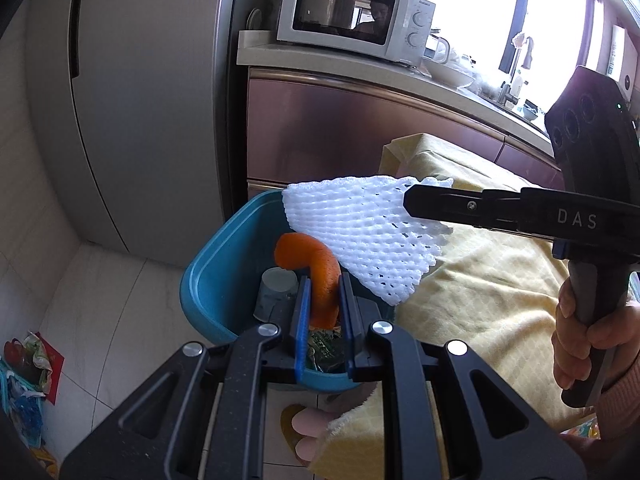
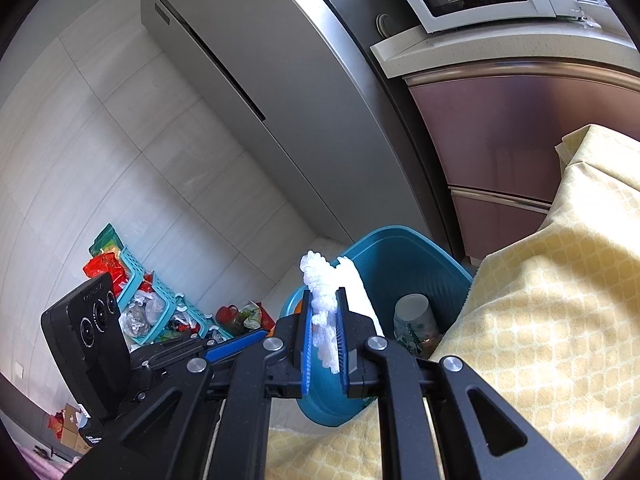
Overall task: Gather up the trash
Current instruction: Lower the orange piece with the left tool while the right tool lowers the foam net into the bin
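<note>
Nearest the lens, the left gripper (image 1: 325,320) stands almost closed, its blue pads clamped on a curled strip of orange peel (image 1: 316,280) that hangs over the near side of the teal bin (image 1: 216,276). From the right, the right gripper (image 2: 325,344) is clenched on a white foam fruit net (image 2: 326,316), which is held above the bin's right rim, beside the yellow tablecloth (image 1: 492,288). Inside the bin lie a grey cup (image 1: 276,292) and a green wrapper (image 1: 324,346). A hand (image 1: 580,344) grips the right gripper's handle.
</note>
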`<state>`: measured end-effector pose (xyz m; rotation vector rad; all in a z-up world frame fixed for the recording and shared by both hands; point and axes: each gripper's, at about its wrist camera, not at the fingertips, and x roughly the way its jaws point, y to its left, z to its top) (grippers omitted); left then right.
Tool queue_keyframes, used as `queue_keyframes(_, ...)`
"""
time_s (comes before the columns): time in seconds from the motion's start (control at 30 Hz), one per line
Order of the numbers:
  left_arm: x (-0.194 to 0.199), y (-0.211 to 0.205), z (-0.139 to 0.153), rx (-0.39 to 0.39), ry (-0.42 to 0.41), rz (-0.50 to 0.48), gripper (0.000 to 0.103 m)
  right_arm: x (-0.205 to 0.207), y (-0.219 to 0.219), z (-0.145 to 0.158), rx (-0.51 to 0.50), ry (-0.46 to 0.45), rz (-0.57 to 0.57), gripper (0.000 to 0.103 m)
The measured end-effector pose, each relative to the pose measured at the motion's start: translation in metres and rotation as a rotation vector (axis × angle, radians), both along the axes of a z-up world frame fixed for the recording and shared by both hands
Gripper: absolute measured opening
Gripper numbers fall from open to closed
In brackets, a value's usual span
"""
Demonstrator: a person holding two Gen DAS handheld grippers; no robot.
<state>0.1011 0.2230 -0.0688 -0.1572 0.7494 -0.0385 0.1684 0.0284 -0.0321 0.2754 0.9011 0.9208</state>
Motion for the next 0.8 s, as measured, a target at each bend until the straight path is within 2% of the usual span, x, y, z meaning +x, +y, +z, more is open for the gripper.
queue_keyframes(0.8,0.016,0.004,-0.021,-0.017,0.04,0.021,0.014,0.012,0.017,-0.02,-0.063,0.064,-0.001,0.011)
